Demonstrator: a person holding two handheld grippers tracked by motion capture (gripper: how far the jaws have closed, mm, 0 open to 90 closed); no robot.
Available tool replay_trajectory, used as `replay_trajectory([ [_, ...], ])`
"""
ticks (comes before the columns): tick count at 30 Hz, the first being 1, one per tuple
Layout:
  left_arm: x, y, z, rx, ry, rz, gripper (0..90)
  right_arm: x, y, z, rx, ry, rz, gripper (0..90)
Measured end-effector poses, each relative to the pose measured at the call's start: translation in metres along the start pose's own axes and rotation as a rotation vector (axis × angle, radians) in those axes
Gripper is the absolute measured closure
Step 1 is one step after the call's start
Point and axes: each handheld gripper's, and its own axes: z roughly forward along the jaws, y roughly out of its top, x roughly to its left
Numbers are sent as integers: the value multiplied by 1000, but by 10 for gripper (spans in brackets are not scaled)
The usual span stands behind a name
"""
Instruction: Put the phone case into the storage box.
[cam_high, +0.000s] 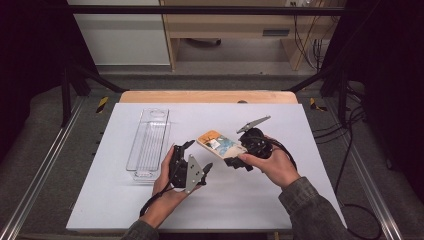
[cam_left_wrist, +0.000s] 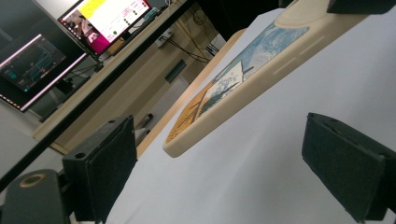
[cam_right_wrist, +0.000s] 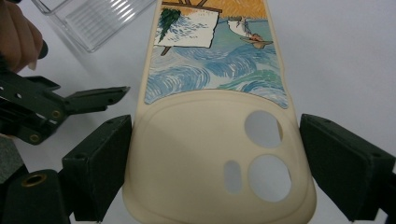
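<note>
We are holding a phone case (cam_right_wrist: 212, 140) in our right claw (cam_high: 235, 161). The claw's two black pads are pinching the case by its long sides, at the end with the camera holes. The case is cream, with a painted picture of blue swirls on it. It is up in the air, a little above the white worktop (cam_high: 250, 200).

The long way of the case is pointing straight out from the right claw, away from that hand. Its far end is reaching toward a clear plastic tray (cam_high: 148, 144) lying on the worktop.

Our left claw (cam_high: 190, 146) is spread wide, with nothing in it. From this claw, the case is sitting just ahead and a bit higher, slanting across in front (we see its thin side edge (cam_left_wrist: 243, 93) there). The free end is the part nearest to the left claw.

We think the left claw could take that free end next. It would need to come up and close on the two long sides.
</note>
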Motion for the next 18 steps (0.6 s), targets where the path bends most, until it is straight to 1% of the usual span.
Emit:
replay_trajectory([
  [3, -3, 4, 1, -1, 15, 36, 111, 1, 3, -1, -5, -1, -6, 122],
  [4, -4, 5, 2, -2, 21, 54, 116, 3, 6, -3, -5, 1, 0, 122],
  [8, -9, 11, 2, -2, 43, 126, 130, 5, 10, -5, -1, -2, -2, 122],
  [11, -10, 13, 2, 5, 58, 154, 150, 8, 14, -5, 1, -1, -4, 121],
  [13, -12, 13, 2, 7, 81, 177, 189, 12, 17, -5, 0, 5, -3, 121],
  [15, -12, 13, 1, 6, 95, 203, 199, 13, 19, -5, 1, 4, -7, 121],
  [17, -13, 13, 0, 3, 105, 210, 232, 16, 23, -5, 5, 1, -14, 120],
  [18, -13, 14, 0, -3, 115, 213, 232, 16, 23, -5, 5, 1, -14, 120],
])
